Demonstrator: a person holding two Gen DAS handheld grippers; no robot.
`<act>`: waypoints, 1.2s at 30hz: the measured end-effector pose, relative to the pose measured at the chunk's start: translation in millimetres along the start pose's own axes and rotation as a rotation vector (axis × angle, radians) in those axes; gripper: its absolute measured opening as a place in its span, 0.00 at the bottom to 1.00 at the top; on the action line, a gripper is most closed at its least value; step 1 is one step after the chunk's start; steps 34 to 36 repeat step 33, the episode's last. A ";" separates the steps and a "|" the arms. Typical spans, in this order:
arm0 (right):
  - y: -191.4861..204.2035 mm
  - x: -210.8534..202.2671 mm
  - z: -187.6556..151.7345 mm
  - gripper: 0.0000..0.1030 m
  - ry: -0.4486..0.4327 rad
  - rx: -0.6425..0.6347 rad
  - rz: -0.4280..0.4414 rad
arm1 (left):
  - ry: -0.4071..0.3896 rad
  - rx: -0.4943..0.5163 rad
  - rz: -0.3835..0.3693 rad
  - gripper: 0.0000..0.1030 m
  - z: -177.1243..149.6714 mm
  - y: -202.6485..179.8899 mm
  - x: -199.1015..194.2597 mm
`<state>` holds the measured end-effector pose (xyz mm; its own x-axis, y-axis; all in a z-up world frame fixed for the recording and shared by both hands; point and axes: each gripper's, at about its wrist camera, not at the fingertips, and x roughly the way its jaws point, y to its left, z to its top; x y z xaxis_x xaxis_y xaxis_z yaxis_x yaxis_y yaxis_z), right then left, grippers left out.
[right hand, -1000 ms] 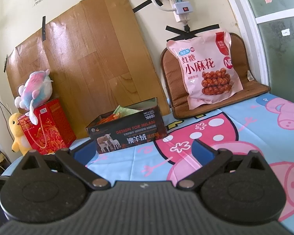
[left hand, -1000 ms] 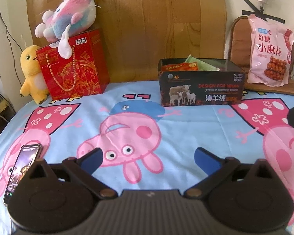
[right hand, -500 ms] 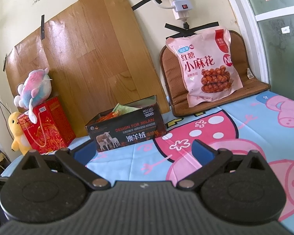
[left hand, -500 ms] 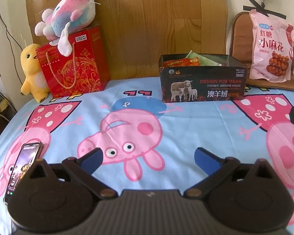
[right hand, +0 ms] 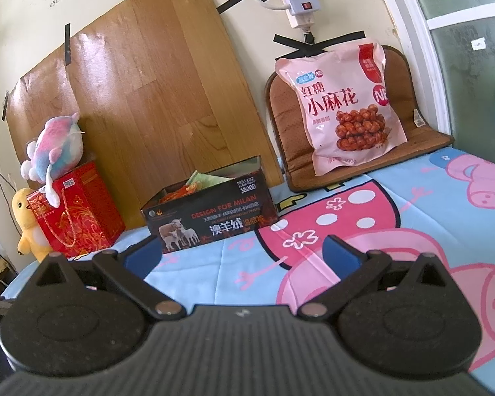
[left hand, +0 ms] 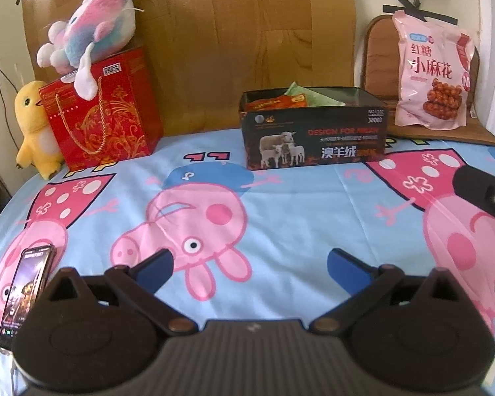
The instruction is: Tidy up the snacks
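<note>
Left claw [left hand: 249,265] hangs spread and empty over the middle of the bed [left hand: 297,217], its blue fingers wide apart above the pig print. Right claw [right hand: 237,250] is likewise released and grasps nothing; it is low over the bed's right part and aimed toward the back edge.

The box [right hand: 211,213] stands at the back edge of the bed, against the wood board [right hand: 155,99]. Some packets [left hand: 277,101] already lie in it: an orange one and a green one show above the rim. How many more are underneath I cannot tell, since the box wall hides its floor.

The pink bag [right hand: 346,105] is not yet put away. It leans upright on the brown cushion [right hand: 422,138] at the bed's back right corner, well apart from the box and to its right. No other loose snack shows on the bed.

So the task looks mostly done, with this one large bag left. It is big next to the box opening, so it may have to go in lying flat or on edge. The right claw is the nearer one and seems the likely one to fetch it.

A phone [left hand: 24,297] lies near the bed's left edge, and a red gift bag [left hand: 102,115] stands at the back left corner.
</note>
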<state>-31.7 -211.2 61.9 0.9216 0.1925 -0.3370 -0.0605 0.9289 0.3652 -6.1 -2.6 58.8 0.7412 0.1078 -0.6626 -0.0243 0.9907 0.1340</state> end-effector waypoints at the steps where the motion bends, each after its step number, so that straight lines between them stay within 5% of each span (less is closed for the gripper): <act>1: -0.1 -0.1 0.0 1.00 0.000 0.000 0.001 | 0.001 0.001 -0.001 1.00 0.1 0.0 0.2; 36: -2.4 5.2 -3.3 1.00 0.017 -0.006 0.000 | 0.024 -0.006 0.000 1.00 0.1 -1.5 7.0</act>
